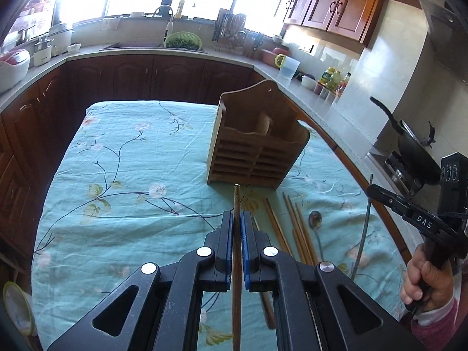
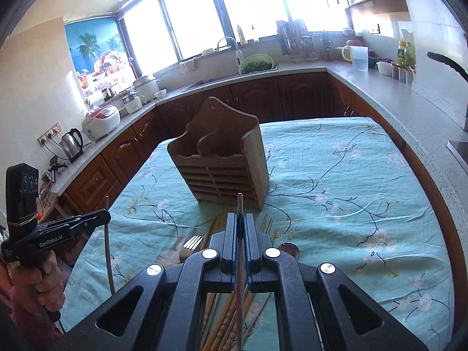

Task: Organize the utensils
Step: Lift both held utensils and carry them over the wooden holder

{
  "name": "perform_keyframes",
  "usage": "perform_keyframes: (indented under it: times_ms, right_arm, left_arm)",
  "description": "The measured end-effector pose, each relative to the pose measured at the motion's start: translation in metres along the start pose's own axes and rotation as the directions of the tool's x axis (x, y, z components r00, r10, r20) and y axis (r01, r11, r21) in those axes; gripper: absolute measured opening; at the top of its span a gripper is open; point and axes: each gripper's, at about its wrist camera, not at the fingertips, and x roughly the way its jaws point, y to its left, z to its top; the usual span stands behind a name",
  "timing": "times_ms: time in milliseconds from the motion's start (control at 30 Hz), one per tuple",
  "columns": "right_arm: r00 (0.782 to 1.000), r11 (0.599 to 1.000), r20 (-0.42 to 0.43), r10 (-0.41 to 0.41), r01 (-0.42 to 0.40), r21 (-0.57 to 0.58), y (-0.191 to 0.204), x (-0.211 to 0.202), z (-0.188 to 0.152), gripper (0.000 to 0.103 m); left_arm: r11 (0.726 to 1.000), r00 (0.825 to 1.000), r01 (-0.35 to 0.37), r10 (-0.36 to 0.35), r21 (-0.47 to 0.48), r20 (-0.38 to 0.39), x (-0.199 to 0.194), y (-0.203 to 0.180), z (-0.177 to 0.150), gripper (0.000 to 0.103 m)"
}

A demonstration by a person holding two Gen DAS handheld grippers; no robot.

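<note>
1. The left tool [image 1: 237,225] is clenched on a brown wooden chopstick [image 1: 236,204], which runs straight between its blue pads; the chopstick's tip pokes out past the fingertips toward the holder.
2. The right tool [image 2: 239,228] is clenched on a thin metal utensil handle [image 2: 239,204], whose squared end sticks out just beyond the pads. Which utensil it belongs to cannot be told.
3. Each tool is held by a hand: in the left wrist view the right hand [image 1: 424,278] grips its handle at the right edge, and in the right wrist view the left hand [image 2: 44,280] grips its handle at the left edge.
4. Under and just beside the tools, loose utensils lie on the desk [image 1: 131,161]: several wooden chopsticks [image 1: 295,219] roughly parallel, a metal spoon [image 1: 315,219] beside them, and a fork [image 2: 193,241] seen in the right wrist view.
5. Just beyond the loose pile stands the wooden utensil holder [image 1: 257,149], upright on the desk, slatted in front, with a divider splitting it into two compartments.
6. The desk is covered by a teal floral cloth [image 2: 351,175].
7. Well apart, a kitchen counter [image 2: 380,93] wraps around the room, carrying a sink with a green colander [image 1: 183,41].
</note>
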Motion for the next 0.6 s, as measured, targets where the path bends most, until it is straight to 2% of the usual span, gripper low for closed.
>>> perform_keyframes:
  times_ms: [300,600]
  right_arm:
    - [0.995,1.000,0.099,0.008,-0.007,-0.007,0.006,-0.039,0.019,0.004]
    - [0.988,1.000,0.154,0.022,-0.022,0.001,0.009,-0.045,0.039,0.004]
  left_arm:
    - [0.999,0.995,0.045,-0.044,-0.010,0.093,-0.052,0.001,0.006,0.003]
    - [0.999,0.987,0.040,-0.037,-0.016,0.158,-0.060,0.003,0.017,0.003]
